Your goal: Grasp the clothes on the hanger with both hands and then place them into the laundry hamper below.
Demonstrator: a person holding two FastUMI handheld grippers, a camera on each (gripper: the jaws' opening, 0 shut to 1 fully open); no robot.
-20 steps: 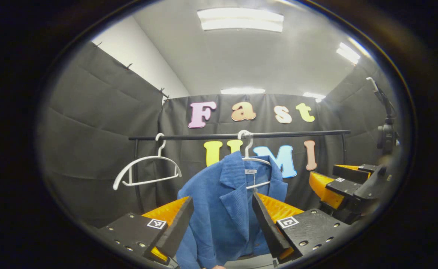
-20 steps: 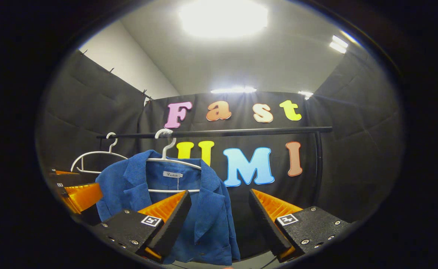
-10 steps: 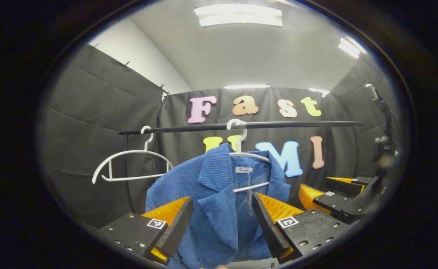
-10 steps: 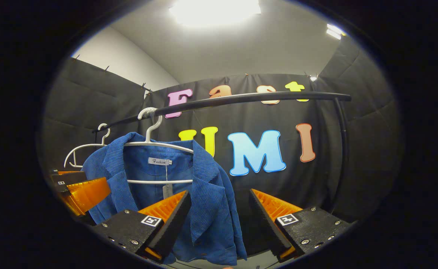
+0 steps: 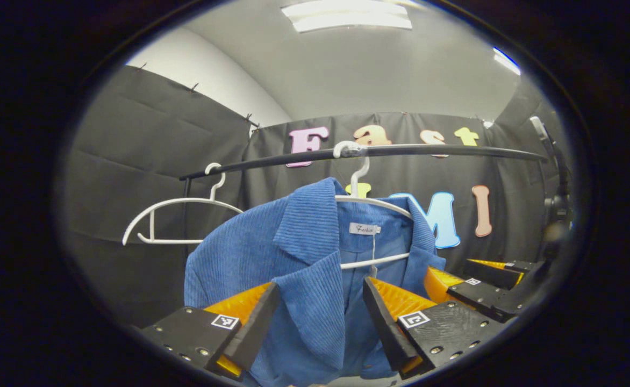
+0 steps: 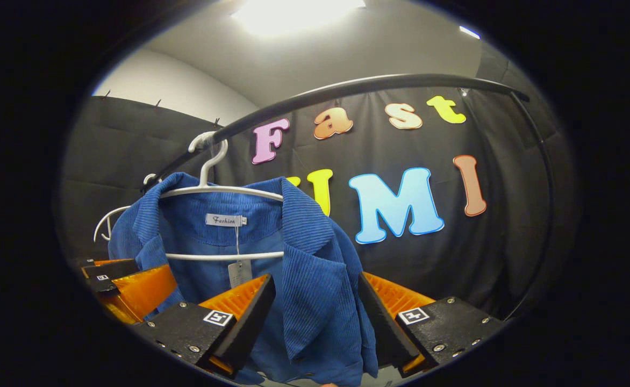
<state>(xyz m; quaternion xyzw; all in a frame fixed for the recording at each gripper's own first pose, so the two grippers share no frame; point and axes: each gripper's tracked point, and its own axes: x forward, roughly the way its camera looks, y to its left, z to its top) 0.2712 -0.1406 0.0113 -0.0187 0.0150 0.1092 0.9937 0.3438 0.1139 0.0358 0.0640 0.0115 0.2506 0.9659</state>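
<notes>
Hanging blue jacket (image 5: 299,269) between both grippers' spread fingers (image 6: 245,317)

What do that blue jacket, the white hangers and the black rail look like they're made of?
Blue jacket: ribbed, matte fabric with fine vertical ridges, likely corduroy. Its white hanger: smooth and thin, probably plastic or coated wire; hard to tell which. The empty hanger looks alike. Black rail: a slim tube with a faint sheen, probably painted metal.
</notes>
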